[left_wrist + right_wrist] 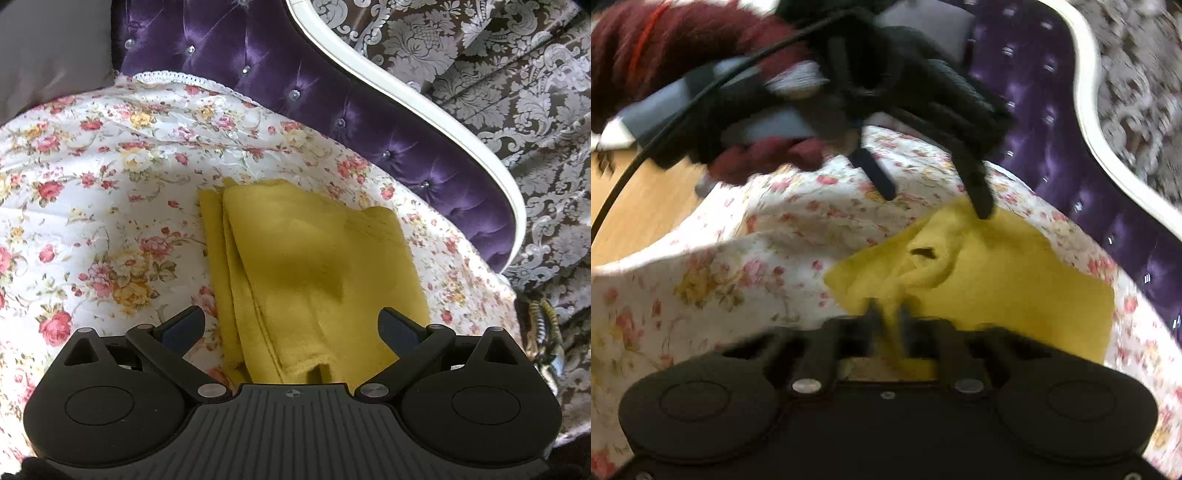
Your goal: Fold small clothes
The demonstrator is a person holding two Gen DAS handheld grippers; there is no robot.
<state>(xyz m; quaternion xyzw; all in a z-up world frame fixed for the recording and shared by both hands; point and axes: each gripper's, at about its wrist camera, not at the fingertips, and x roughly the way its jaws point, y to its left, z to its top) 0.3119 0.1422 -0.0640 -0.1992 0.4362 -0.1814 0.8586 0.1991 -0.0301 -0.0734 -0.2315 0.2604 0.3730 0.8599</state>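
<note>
With the right claw [888, 314] pinched on the yellow cloth [306, 266] at frame centre on the floral bedspread [92, 192], the wide-open, empty left claw [291, 321] should pin the layers while the fold is carried over squarely.

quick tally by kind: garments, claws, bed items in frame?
Yellow garment: 1
Claws: 2, left claw open, right claw shut on the garment
Floral bedspread: 1
Purple tufted headboard: 1
Total: 5
</note>
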